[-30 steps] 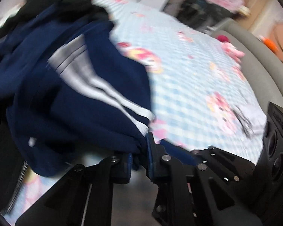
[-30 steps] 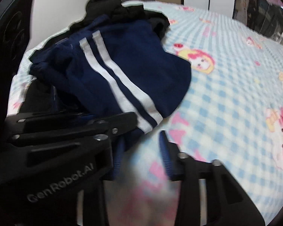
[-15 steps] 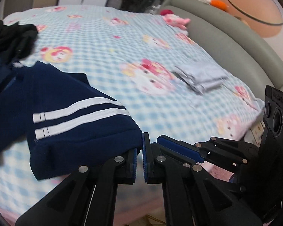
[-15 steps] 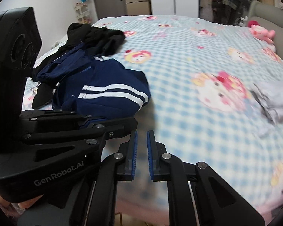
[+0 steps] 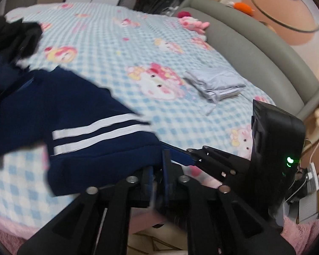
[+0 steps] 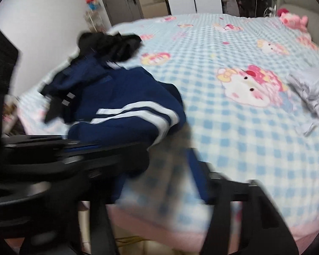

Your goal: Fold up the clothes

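A navy garment with two white stripes [image 5: 78, 127] lies on the bed's near left part; it also shows in the right wrist view [image 6: 125, 110]. My left gripper [image 5: 157, 170] is shut on the navy garment's near edge at the bed's front edge. My right gripper [image 6: 165, 170] is open, its right finger [image 6: 197, 176] blurred, just right of the garment and of the left gripper. A black garment [image 6: 110, 42] lies behind the navy one. A folded pale grey garment [image 5: 214, 84] lies on the right of the bed.
The bed has a blue checked sheet [image 5: 117, 48] with cartoon prints and a grey padded headboard [image 5: 255, 46]. A pink plush toy [image 5: 193, 23] sits at the far side. A wall and cabinets [image 6: 125, 0] stand beyond the bed.
My left gripper has drawn the navy garment's edge nearer the bed's front. My right gripper has opened from shut and is moving, blurred.
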